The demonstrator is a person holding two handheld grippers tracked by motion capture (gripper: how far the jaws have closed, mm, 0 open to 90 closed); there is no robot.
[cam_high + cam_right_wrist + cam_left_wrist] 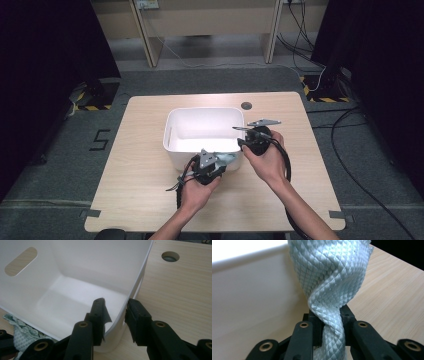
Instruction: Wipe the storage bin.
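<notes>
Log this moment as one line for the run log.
left gripper: shut on cloth | right gripper: jaws astride bin wall | bin: empty, on table

Your high view is evenly lit from above on the table (140,165), but both flanks fall into near-black and the whole frame is soft. The white bin (202,132) glares on its floor, washing out detail. In your left gripper view the bin wall burns out top left and blurs, while the waffle-weave cloth (332,277) stays sharp. Your right gripper view shows soft shading inside the bin.
</notes>
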